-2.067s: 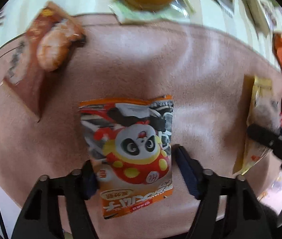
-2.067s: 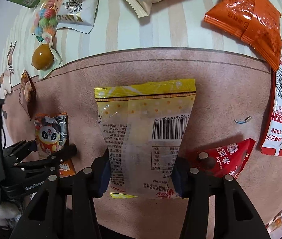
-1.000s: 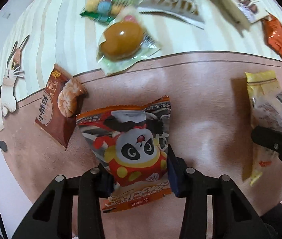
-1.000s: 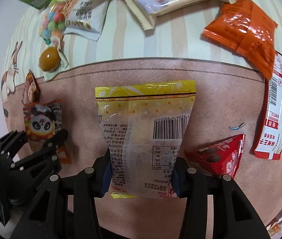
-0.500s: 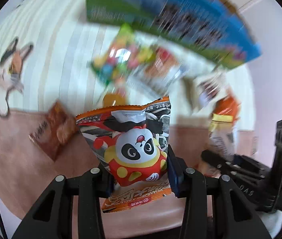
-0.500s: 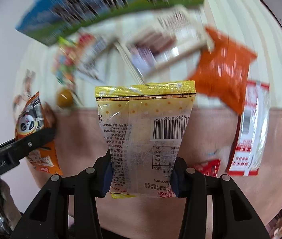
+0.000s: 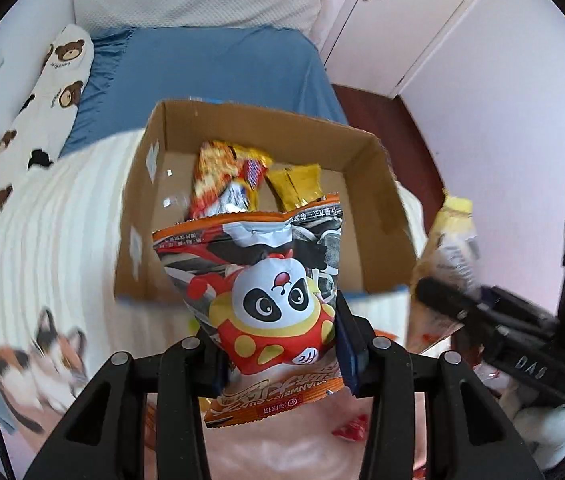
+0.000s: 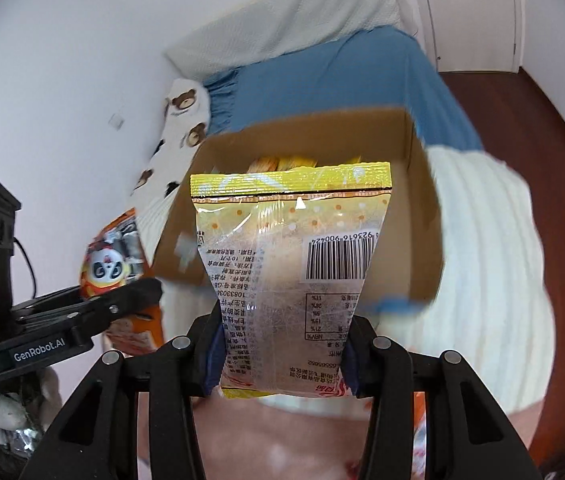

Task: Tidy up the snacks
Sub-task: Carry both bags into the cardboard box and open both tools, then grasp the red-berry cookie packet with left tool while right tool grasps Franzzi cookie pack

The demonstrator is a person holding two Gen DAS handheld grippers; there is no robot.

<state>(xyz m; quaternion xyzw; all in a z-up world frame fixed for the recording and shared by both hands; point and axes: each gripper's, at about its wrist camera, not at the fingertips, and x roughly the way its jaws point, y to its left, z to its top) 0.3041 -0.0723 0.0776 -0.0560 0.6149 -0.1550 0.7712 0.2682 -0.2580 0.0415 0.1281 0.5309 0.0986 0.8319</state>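
Bed [image 7: 210, 68] with the blue sheet now fills the background of both views; a second ago both cameras looked down at the pink mat and the scattered snacks, so I've swung both grippers up and forward off the mat. Striped blanket [image 7: 54, 232] sits under the box [image 7: 382, 208], which has come into frame only in the last half second: open top, cardboard, near edge facing me, a few packs already inside, one orange-red and one yellow, lying toward the far wall. Right gripper [image 8: 282, 364] is clamped on the lower part of the yellow bag [image 8: 294, 264], barcode side toward the camera, bag upright and lined up in front of the box mouth; grip point looks unchanged from the earlier frames. Left gripper [image 7: 278, 360] is clamped on the lower part of the panda bag [image 7: 262, 296], also upright, hanging just short of the box's near wall and a bit left of centre. Both bags are off the surface and in the air, side by side, left one visible in the right view at [image 8: 112, 268]. Read: pick and lift are done for both, transport nearly done, only the drop is left. My call is both need to go further forward so the bags clear the near wall before I open. Some motion blur on the box edges, so exact clearance over the rim I can't tell.
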